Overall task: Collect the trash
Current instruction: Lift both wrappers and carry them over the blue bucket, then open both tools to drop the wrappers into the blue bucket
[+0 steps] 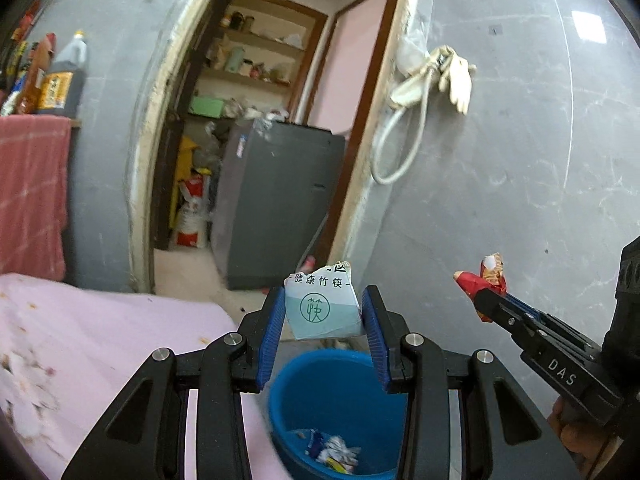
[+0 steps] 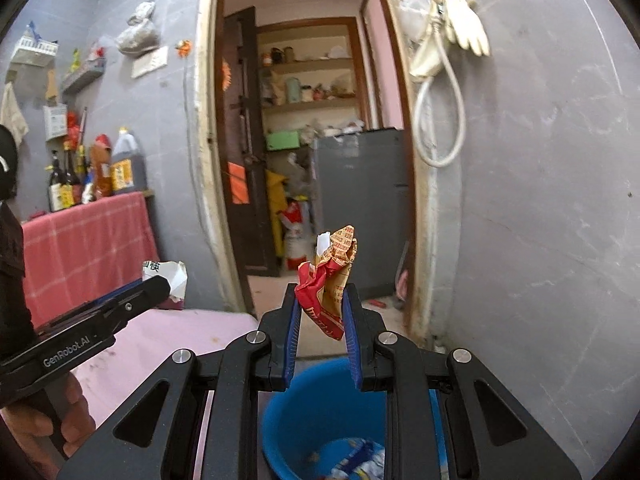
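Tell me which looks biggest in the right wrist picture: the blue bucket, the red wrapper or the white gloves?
Largest to smallest, as they look:
1. Blue bucket, though it is partly hidden behind the fingers.
2. Red wrapper and white gloves look about alike. The wrapper is much nearer the camera, so I won't rank them.

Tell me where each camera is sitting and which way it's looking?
Left wrist view: sits on the left gripper, looking past its torn white wrapper toward the doorway; the right gripper shows beside it.
Right wrist view: sits on the right gripper, looking past its red crumpled wrapper at the same doorway; the left gripper and a hand show.
Both share the blue bucket below.
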A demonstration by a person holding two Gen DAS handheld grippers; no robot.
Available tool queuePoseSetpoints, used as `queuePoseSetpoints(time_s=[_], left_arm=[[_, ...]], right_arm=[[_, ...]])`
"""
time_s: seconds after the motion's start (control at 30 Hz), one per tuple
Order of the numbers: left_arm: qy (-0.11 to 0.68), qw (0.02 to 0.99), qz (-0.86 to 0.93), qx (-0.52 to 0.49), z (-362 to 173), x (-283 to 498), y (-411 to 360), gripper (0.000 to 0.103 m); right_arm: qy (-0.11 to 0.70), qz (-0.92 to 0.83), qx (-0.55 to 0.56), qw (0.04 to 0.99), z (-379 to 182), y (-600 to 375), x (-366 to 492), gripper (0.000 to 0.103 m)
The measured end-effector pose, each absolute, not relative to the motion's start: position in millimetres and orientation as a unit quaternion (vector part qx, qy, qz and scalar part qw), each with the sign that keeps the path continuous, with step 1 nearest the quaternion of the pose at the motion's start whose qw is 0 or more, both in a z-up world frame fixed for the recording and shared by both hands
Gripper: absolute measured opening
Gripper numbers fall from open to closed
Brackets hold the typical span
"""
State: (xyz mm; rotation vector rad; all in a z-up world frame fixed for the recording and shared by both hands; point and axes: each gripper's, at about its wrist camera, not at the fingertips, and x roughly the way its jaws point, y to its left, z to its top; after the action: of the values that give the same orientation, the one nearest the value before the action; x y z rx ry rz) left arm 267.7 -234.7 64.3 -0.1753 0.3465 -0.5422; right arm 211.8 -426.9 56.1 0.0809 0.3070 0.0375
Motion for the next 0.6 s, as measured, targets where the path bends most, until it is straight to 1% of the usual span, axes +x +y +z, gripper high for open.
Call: queuePoseSetpoints(time_s=[0.23,0.47,0.6], left_arm=[[0.217,0.934,-0.274,-0.082,42.0,285.0,-264.4,0.035],[0.247,0.928,-0.27,-0.072,20.3,296.5,-276.4,0.035],[0.266,0.921,-0.278,-0.06,10.8,301.5,-282.1,0.035]], right_arm=[[0.189,0.003,0.061,0.98,26.1,-451.6,217.2,0.019],[0.213,0.002,0.079,0.974,2.3,-460.8,226.1,0.019],[0.227,0.004,0.088,0.97,-6.9,-461.8,232.5,0.022]])
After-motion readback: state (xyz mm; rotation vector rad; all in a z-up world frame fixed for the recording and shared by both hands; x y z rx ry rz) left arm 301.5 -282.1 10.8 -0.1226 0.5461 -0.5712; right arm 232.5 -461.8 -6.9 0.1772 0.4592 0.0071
